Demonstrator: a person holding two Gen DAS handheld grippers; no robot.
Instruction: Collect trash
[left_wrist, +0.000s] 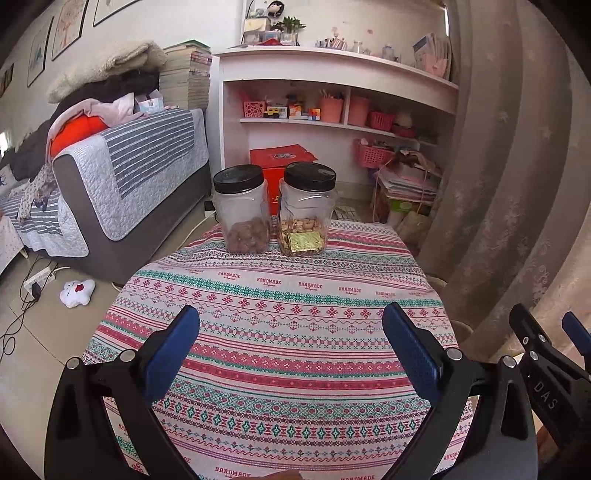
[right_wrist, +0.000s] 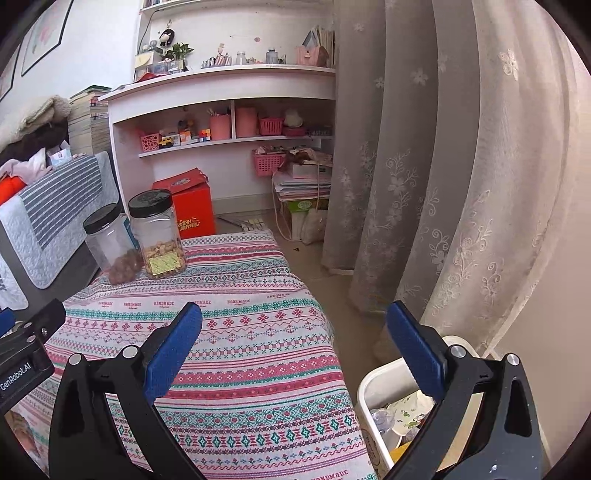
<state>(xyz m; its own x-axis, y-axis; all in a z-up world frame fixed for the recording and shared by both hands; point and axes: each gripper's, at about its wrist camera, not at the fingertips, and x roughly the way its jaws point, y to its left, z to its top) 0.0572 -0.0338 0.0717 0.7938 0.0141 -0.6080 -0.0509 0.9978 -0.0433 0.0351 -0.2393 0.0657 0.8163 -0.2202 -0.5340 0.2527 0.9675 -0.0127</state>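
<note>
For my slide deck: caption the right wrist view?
Open right gripper above patterned tablecloth, white trash bin beside the table.

White wooden shelf unit (left_wrist: 332, 70) against far wall; grey sofa with striped quilted cover (left_wrist: 140, 173) at left; beige embroidered floor-length curtains (right_wrist: 443, 166) at right; pale tiled floor (left_wrist: 44, 332); framed pictures (left_wrist: 66, 26) on white wall. Daylit.
</note>
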